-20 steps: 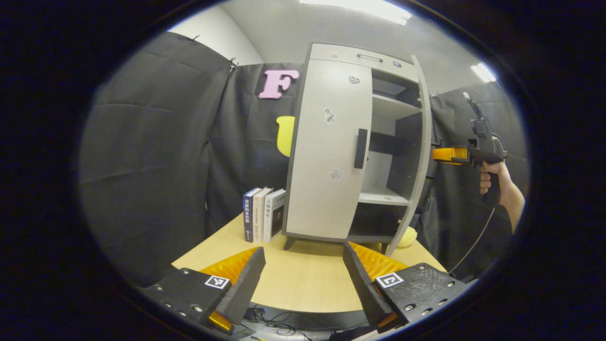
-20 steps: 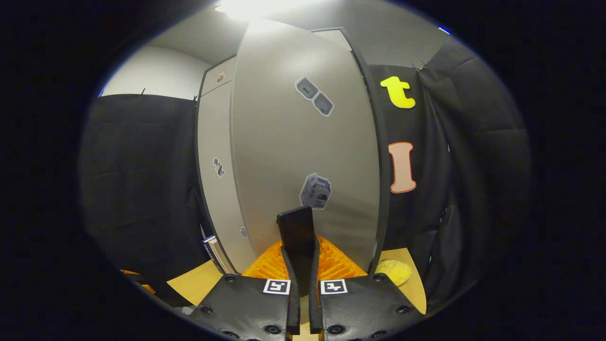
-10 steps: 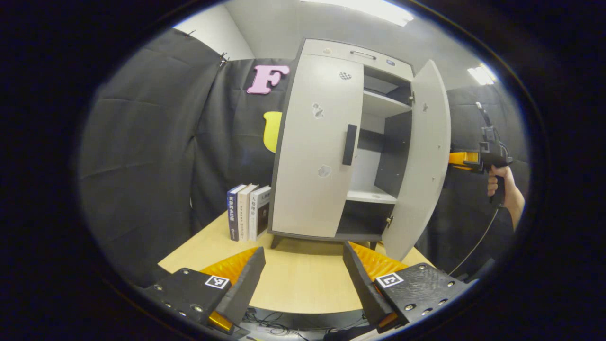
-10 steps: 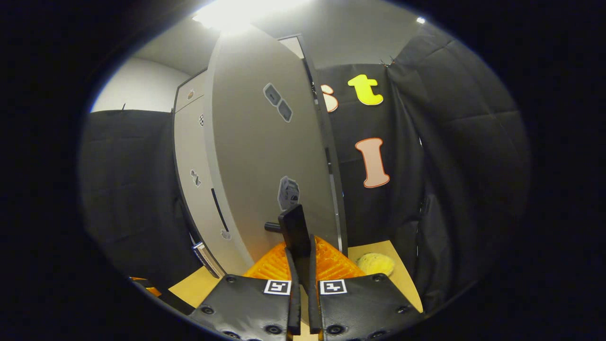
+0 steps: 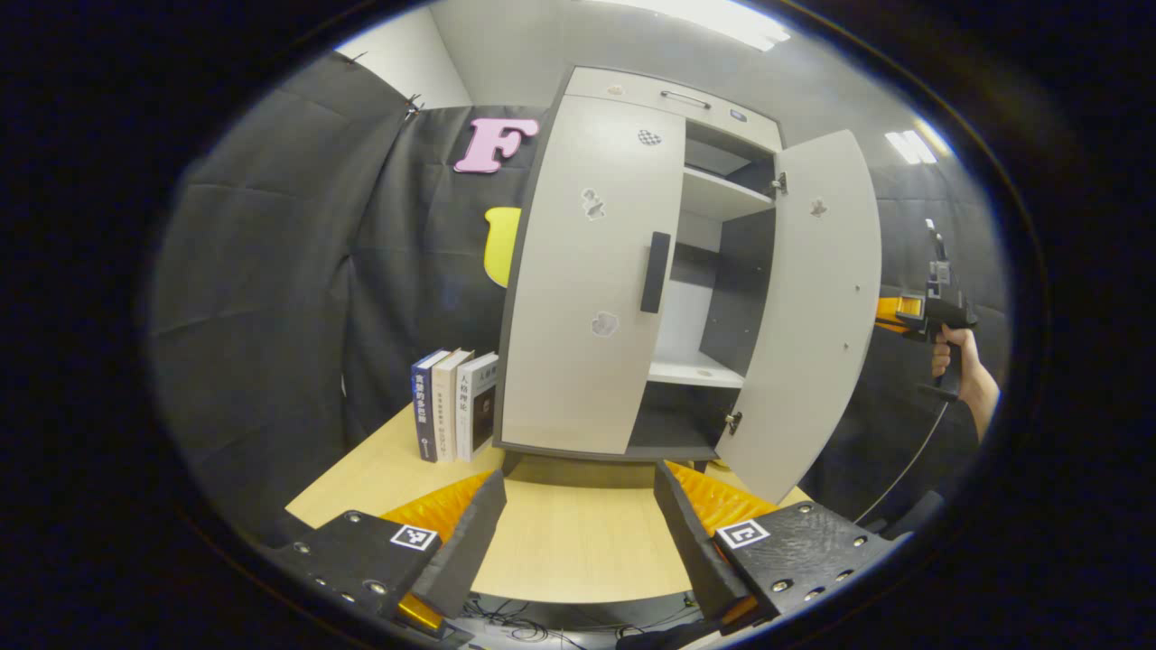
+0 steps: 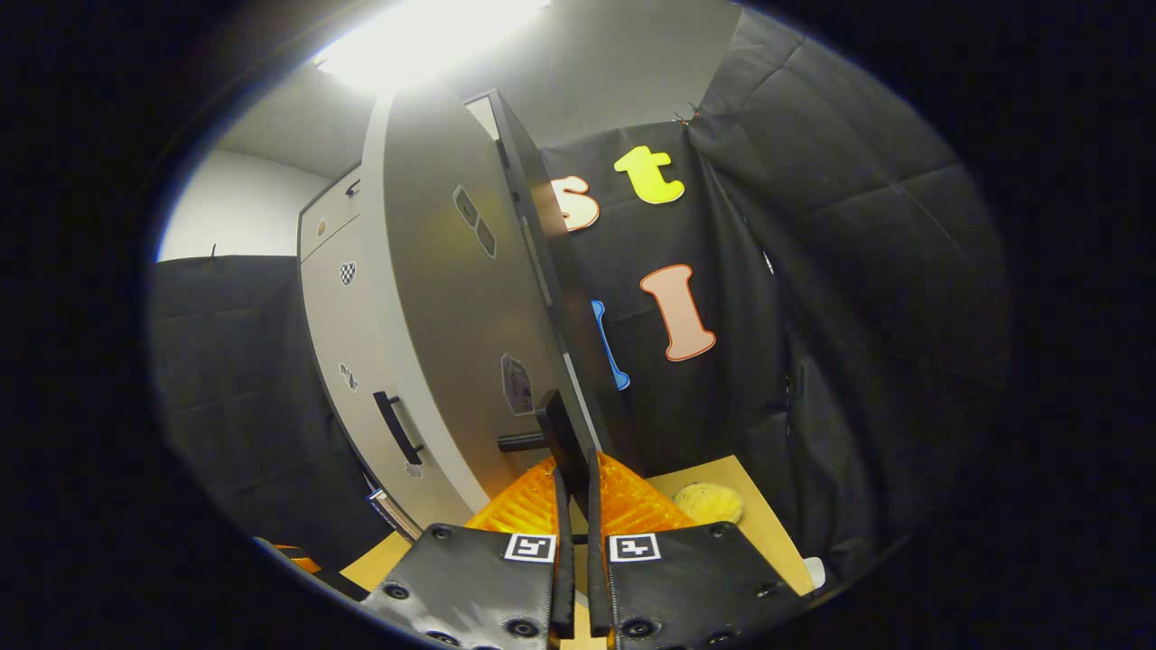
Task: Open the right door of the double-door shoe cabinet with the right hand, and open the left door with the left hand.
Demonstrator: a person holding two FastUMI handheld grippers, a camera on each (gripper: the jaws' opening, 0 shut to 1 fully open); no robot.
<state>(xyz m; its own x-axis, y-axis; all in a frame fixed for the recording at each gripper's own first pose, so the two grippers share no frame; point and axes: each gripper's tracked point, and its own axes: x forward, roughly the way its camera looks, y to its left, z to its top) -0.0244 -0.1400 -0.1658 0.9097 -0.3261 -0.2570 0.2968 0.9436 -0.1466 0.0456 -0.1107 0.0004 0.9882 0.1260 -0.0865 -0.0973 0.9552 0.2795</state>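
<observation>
**Right door swung out, left door waiting**

Black cloth walls close in a pale wooden worktop (image 5: 578, 542) on which the tall grey two-door shoe cabinet (image 5: 632, 117) stands. From the left gripper view, the left tool (image 5: 578, 515) hangs back over the worktop with its fingers spread wide and nothing between them, squared up to the cabinet, probably so it can go for the black bar handle (image 5: 656, 272) on the shut left door (image 5: 587, 280). One right door (image 5: 813, 316) stands well open, baring two white shelves. Three upright books (image 5: 452, 406) lean just beside the cabinet. A hand (image 5: 957, 361) holds the right tool beyond the open door.

From the right gripper view, the right tool (image 6: 574, 469) is pinched narrow on the right door's black handle (image 6: 560, 433), which keeps that door (image 6: 442, 298) held out. One yellow soft lump (image 6: 709, 501) lies on the worktop.
</observation>
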